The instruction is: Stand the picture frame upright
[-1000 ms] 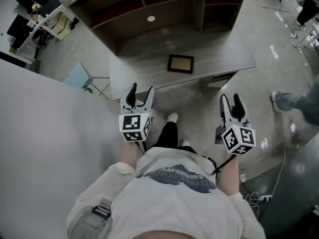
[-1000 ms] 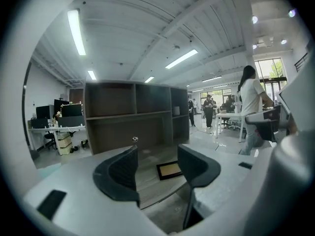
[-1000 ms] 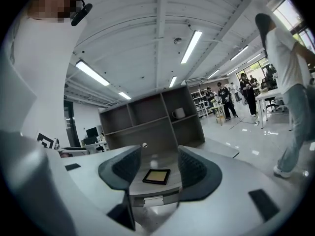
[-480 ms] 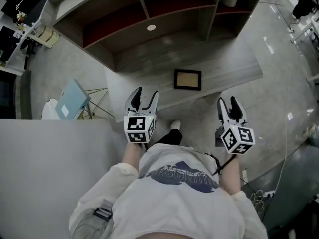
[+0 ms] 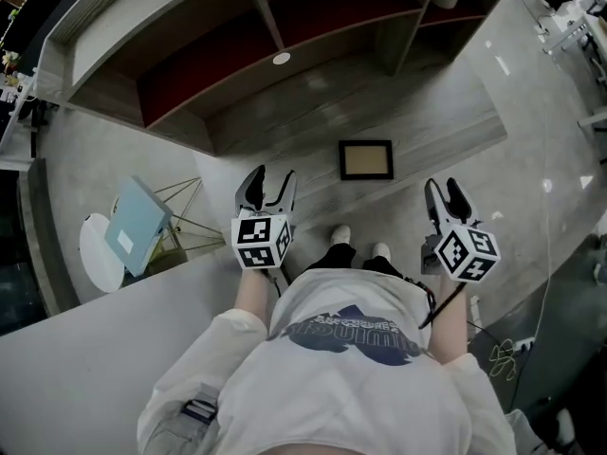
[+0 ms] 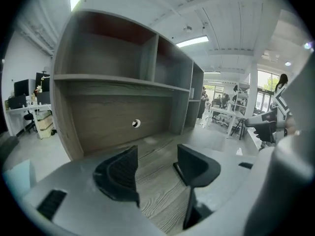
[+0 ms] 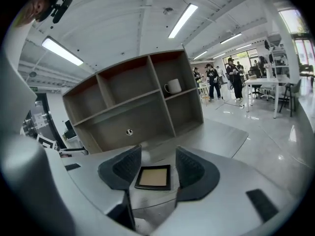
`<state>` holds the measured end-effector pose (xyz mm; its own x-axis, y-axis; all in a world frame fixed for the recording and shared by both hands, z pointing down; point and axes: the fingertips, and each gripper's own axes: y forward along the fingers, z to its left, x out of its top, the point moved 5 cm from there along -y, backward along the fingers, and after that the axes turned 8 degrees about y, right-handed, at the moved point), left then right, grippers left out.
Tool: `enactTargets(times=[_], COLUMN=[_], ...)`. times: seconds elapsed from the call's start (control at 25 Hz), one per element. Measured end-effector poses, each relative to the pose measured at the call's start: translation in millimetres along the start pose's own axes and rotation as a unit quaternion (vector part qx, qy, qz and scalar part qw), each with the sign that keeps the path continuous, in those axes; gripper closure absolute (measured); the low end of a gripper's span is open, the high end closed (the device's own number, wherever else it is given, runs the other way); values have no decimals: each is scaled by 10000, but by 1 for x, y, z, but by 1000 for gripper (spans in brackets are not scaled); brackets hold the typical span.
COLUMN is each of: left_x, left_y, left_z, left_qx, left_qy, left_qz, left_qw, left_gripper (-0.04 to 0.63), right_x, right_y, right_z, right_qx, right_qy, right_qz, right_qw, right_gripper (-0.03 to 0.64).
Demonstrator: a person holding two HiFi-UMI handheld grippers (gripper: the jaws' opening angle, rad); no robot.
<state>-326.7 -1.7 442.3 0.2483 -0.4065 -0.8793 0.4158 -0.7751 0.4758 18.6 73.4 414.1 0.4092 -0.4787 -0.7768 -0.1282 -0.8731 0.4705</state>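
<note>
A dark picture frame with a tan inside lies flat on the grey wooden desk, near its front edge. In the right gripper view the picture frame shows between the jaws, farther off on the desk. My left gripper hovers open at the desk's front edge, left of the frame, with nothing in it. My right gripper is open and empty too, off the desk's front edge, to the right of the frame. In the left gripper view the left gripper looks over bare desk wood.
A hutch of open shelves stands at the back of the desk, with a white mug in a right compartment. A pale blue chair is on the floor at the left. Several people stand far off on the right.
The desk and frame have come closer in the head view as the person stepped up. Both grippers now sit nearer the desk's front edge, still open.
</note>
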Motion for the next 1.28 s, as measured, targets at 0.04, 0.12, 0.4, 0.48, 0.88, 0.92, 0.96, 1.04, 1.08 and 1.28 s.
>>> enactTargets(times=[0.04,0.12,0.4,0.48,0.88,0.92,0.96,1.04,1.08,1.28], left_x=[-4,-10,-20,-21,-32,-35,-38,-46,-50,-69], left_y=[4,11,35,40,94,100,106,118,123,154], left_z=[-2,-9,-32,-38,-84,-90,-95,-104,-108,-112], left_qx=[-66,-193,-265,-174,242,244,241,227,214,164], left_qy=[-24,-23,-114,-158,-190,-190,-190,-192,-196,-225], left_qz=[63,195,508,597,1314,1419,1526,1756,1869,2318], left_qw=[10000,9996,9983,9979,9908,9894,9878,9840,9819,9724], left_gripper=[360,360,360,360,360,360,360,360,360,360], right_x=[-1,-5,-10,-8,-36,-40,-43,-49,-51,-66], right_y=[2,7,38,51,125,131,137,149,155,180], right_z=[-1,-4,-18,-24,-49,-51,-54,-59,-61,-75], right_qx=[-27,-70,83,201,917,989,1049,1143,1179,1222], right_qy=[30,60,7,-48,-529,-585,-609,-587,-558,-499], right_qz=[61,172,539,694,2029,2151,2260,2469,2573,3010], right_qw=[10000,9998,9985,9974,9735,9698,9665,9605,9575,9444], right_gripper=[402,403,403,403,422,422,422,422,422,427])
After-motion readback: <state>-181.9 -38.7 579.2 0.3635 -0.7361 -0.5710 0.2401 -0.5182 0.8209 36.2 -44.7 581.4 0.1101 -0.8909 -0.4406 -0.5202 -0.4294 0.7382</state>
